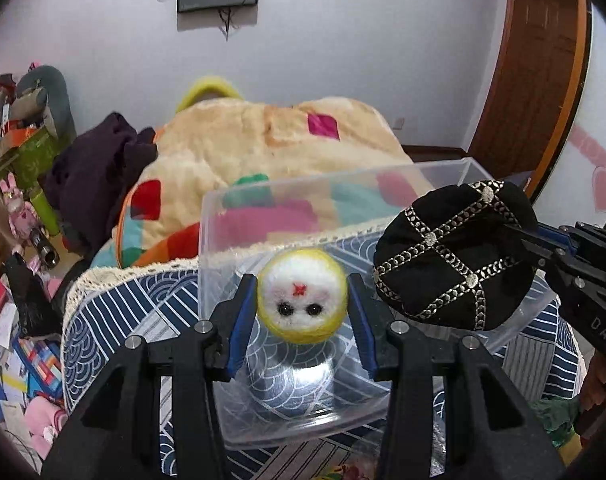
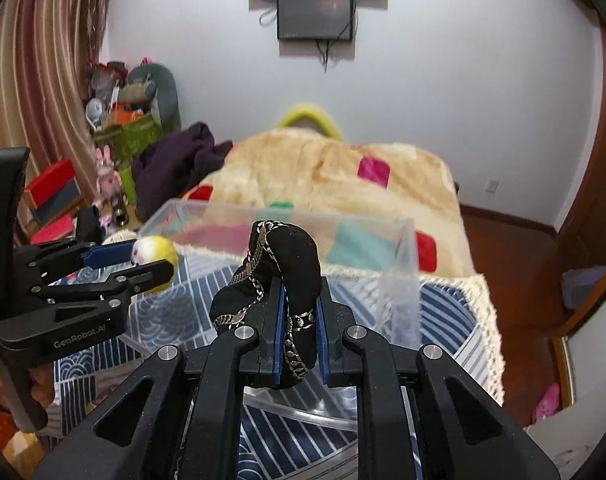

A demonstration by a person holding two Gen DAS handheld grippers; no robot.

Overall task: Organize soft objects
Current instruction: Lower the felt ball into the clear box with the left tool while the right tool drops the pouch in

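My left gripper [image 1: 302, 300] is shut on a yellow felt ball with a white face [image 1: 302, 295] and holds it above the clear plastic bin [image 1: 263, 208]. The ball also shows in the right wrist view [image 2: 156, 256], with the left gripper [image 2: 143, 262] around it. My right gripper [image 2: 299, 312] is shut on a black cushion with silver chain trim [image 2: 295, 264], held over the bin's near edge [image 2: 287, 408]. In the left wrist view the cushion [image 1: 451, 256] hangs at the right over the bin, with the right gripper [image 1: 521, 236] behind it.
The bin stands on a blue-and-white patterned cloth [image 1: 143, 312] with a lace edge. Behind it lies a beige blanket with coloured squares [image 1: 263, 140] and a dark purple garment [image 1: 95, 160]. Boxes and toys clutter the floor at the left [image 1: 19, 152]. A wooden door [image 1: 531, 60] is at the right.
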